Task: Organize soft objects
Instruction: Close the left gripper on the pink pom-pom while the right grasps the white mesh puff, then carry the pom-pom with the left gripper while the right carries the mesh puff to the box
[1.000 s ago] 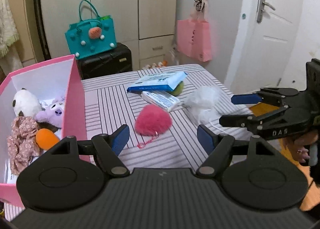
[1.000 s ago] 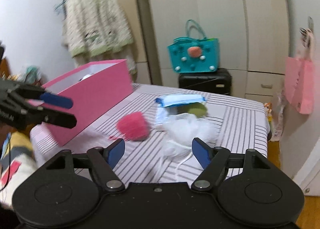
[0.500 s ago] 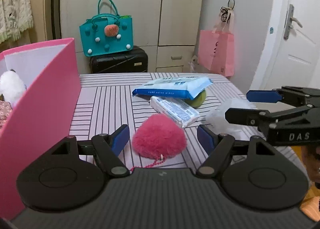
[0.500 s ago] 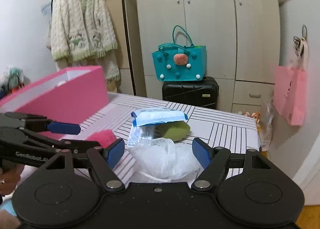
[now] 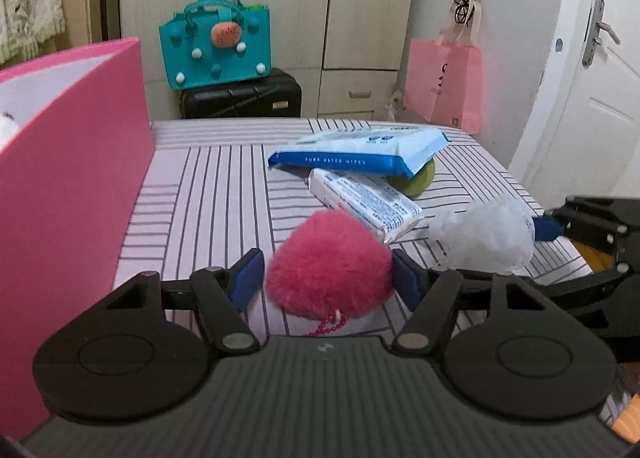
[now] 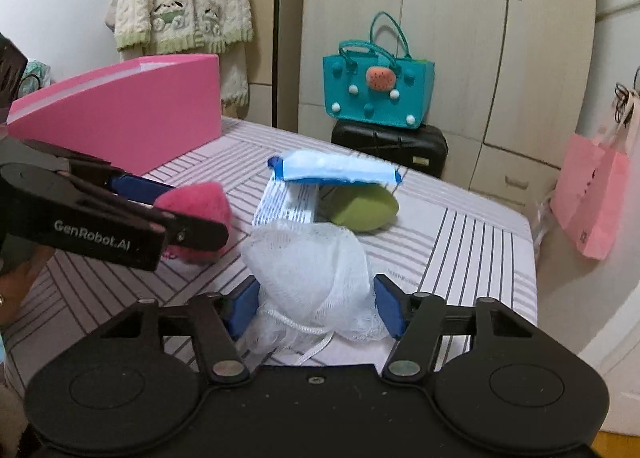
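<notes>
Pompom (image 5: 328, 264), fluffy pink, sits on the striped table (image 5: 208, 185) between the left gripper (image 5: 328, 282) jaws, which are closing; the pads look just at the fur. Beside it, the right gripper (image 6: 316, 304) jaws close around the white mesh puff (image 6: 308, 270), pads brushing its sides. Both want a squeeze through the middle, then a lift clear. The pink box (image 5: 68, 185), probably the goal, stands left. Wipes pack (image 5: 356, 151), tissue packet (image 5: 360, 205) and green sponge (image 6: 362, 205) crowd behind; the puff's cord (image 6: 316, 350) could snag.
</notes>
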`<state>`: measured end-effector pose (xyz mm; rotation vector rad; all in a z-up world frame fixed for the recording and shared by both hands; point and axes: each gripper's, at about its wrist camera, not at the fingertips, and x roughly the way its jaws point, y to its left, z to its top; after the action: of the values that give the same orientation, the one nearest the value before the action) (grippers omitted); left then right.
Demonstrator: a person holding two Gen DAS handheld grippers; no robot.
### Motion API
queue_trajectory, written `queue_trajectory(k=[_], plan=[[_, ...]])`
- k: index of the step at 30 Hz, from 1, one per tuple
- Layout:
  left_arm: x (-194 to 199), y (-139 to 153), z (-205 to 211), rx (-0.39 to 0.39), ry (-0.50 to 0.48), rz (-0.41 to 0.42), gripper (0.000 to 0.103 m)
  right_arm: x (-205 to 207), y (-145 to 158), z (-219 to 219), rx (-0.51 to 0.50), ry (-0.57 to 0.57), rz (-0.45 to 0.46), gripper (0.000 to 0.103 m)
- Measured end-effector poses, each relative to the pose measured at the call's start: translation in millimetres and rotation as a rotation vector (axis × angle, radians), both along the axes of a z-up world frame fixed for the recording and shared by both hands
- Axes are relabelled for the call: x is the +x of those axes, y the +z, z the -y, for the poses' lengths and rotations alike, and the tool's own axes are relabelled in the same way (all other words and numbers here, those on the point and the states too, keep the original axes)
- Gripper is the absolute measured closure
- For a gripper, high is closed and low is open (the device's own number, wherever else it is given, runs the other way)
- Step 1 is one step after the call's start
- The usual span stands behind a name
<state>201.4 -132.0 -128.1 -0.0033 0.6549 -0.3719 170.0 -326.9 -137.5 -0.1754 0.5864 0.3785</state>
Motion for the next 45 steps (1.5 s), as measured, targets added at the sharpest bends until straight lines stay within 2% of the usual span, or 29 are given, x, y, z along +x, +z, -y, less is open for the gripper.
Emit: queue_trajectory(k=[7, 13, 19, 28, 40, 45], plan=[[-4, -3, 0, -0.017, 0.025, -0.001, 0.051, 0, -6, 1, 0.064, -0.051, -0.051, 0.057], [-11, -2, -1, -0.049, 0.028, -0.007, 0.052, -6, -6, 5, 0.148, -0.119, -0.066, 0.066], [-25, 7, -3, -0.06, 0.008, 0.006, 0.052, -16, 0, 15, 0.25, -0.173, -0.091, 0.067], [-47, 21, -15, -0.105, -0.022, -0.003, 0.052, -36, 7, 17, 0.335, -0.176, -0.122, 0.068], [-81, 40, -33, -0.168, -0.069, -0.018, 0.051, -58, 30, 8, 0.341, -0.112, -0.105, 0.068], [-96, 43, -41, -0.17, -0.073, -0.027, 0.051, -64, 37, 5, 0.329, -0.087, -0.118, 0.068]])
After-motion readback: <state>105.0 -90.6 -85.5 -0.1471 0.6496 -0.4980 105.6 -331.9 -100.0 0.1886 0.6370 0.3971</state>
